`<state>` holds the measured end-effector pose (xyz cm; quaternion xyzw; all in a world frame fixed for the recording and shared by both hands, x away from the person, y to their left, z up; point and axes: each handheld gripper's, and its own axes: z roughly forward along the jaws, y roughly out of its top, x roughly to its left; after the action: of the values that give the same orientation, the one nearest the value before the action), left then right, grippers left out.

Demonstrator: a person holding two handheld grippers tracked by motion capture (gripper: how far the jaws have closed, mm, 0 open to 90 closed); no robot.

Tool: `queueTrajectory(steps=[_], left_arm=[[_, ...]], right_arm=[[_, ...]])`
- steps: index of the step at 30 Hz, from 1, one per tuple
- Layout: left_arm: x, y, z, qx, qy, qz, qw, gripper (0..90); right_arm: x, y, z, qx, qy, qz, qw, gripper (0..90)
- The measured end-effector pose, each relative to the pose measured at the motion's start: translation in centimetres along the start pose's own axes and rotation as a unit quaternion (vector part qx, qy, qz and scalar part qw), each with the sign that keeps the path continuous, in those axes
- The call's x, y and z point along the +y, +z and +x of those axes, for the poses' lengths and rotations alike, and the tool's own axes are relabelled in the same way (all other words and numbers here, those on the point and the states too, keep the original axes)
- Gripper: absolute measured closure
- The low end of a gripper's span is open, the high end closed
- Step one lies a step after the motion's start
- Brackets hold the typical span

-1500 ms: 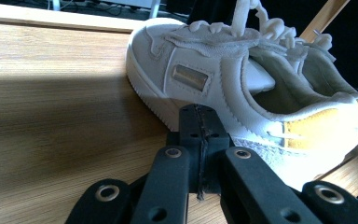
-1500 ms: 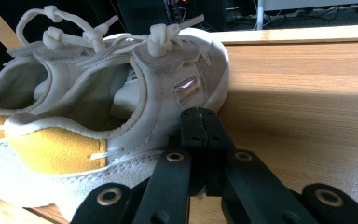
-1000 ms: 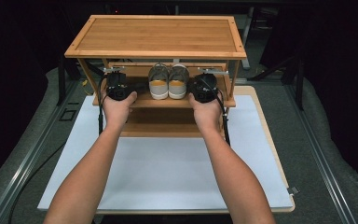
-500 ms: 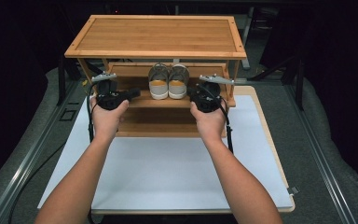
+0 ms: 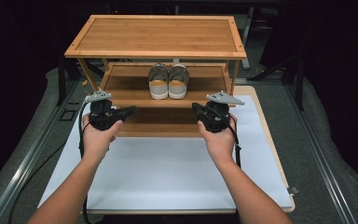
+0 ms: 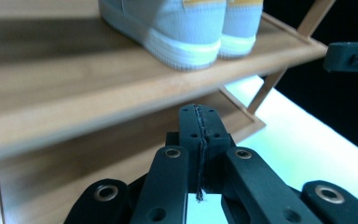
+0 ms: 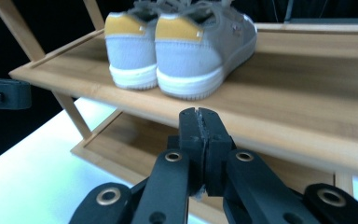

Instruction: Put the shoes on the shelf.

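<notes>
- Dark surroundings close in on a surface (image 5: 168,172) covered by a white sheet, with grey floor on either side.
- At the far end of the white sheet stands a wooden shoe rack (image 5: 161,35) with a flat top, a middle shelf and a low bottom shelf.
- On the middle shelf sits a pair of grey shoes (image 5: 168,81), side by side and touching, white soles and yellow heel tabs turned toward the person; the pair is a little right of the shelf's middle.
- Two bare forearms come in from the near edge, each hand holding a black tool in front of the rack, level with the bottom shelf.
- Left gripper (image 5: 129,110) is at the rack's left front, its jaws pressed together on nothing and pointing inward to the right, below the shoe shelf's edge.
- Right gripper (image 5: 196,108) is at the rack's right front, its jaws likewise closed and empty, pointing inward to the left.
- Both tools are well apart from the shoes, touching neither.
</notes>
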<state>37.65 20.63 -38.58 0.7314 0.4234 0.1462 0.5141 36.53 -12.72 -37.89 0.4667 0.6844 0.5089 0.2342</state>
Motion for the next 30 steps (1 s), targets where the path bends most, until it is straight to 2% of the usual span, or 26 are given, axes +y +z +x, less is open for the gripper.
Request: queueTrajectory(steps=[2,5,8,11,13,14,15,16,18,20,22,23,24,25,26,30], left_arm=[[-0.8,-0.3,0.1,-0.001,0.002,0.006,1.0000,89.0],[-2.2,-0.7,0.2,-0.001,0.002,0.013,0.9999,87.8],[-3.8,-1.0,0.4,-0.003,0.001,0.020,0.9998,87.0],[-5.3,-1.1,0.5,-0.011,-0.010,0.025,0.9996,85.4],[-5.7,-1.2,0.5,-0.012,-0.011,0.028,0.9995,84.8],[-6.5,-1.3,0.6,-0.010,-0.018,0.024,0.9995,84.6],[-6.5,-1.3,0.6,-0.010,-0.018,0.024,0.9995,84.3],[-7.3,-1.4,0.6,-0.013,-0.014,0.024,0.9995,84.0],[-8.3,-1.3,0.4,-0.010,-0.003,0.029,0.9995,82.2],[-9.5,-1.1,0.5,-0.011,0.002,0.037,0.9992,79.0],[-10.6,-0.8,0.6,-0.009,-0.001,0.049,0.9988,74.6],[-10.6,-0.8,0.6,-0.009,-0.001,0.049,0.9988,71.9],[-11.6,-0.5,0.6,-0.009,0.001,0.057,0.9983,70.3],[-11.6,-0.5,0.6,-0.009,0.001,0.057,0.9983,68.6],[-12.4,-0.3,0.6,-0.008,0.007,0.065,0.9978,66.7],[-13.4,-0.1,0.8,-0.001,0.002,0.064,0.9979,63.1]], right_arm=[[-0.8,-0.5,-0.2,0.010,0.006,0.002,0.9999,89.1],[-2.3,-1.2,-0.6,0.013,0.013,0.015,0.9997,88.5],[-3.7,-1.7,-0.9,0.008,0.011,0.025,0.9996,88.1],[-5.3,-2.0,-1.2,0.001,0.013,0.030,0.9995,87.7],[-5.9,-2.1,-1.3,0.000,0.016,0.031,0.9994,87.6],[-7.0,-2.2,-1.5,-0.006,0.021,0.040,0.9990,87.4],[-7.0,-2.2,-1.5,-0.006,0.021,0.040,0.9990,87.4],[-8.1,-2.2,-1.7,-0.006,0.024,0.046,0.9986,86.9],[-9.2,-2.4,-1.9,-0.007,0.033,0.049,0.9982,86.2],[-10.4,-2.4,-2.0,-0.006,0.038,0.056,0.9977,83.8],[-11.6,-2.3,-2.0,-0.010,0.034,0.059,0.9976,79.6],[-12.1,-2.3,-2.0,-0.010,0.034,0.063,0.9974,76.7],[-12.7,-2.2,-2.0,-0.007,0.033,0.060,0.9976,74.1],[-12.7,-2.2,-2.0,-0.007,0.033,0.060,0.9976,74.1],[-13.6,-2.1,-2.0,-0.009,0.026,0.062,0.9977,70.4],[-14.5,-1.9,-1.7,-0.001,0.018,0.071,0.9973,64.6]])
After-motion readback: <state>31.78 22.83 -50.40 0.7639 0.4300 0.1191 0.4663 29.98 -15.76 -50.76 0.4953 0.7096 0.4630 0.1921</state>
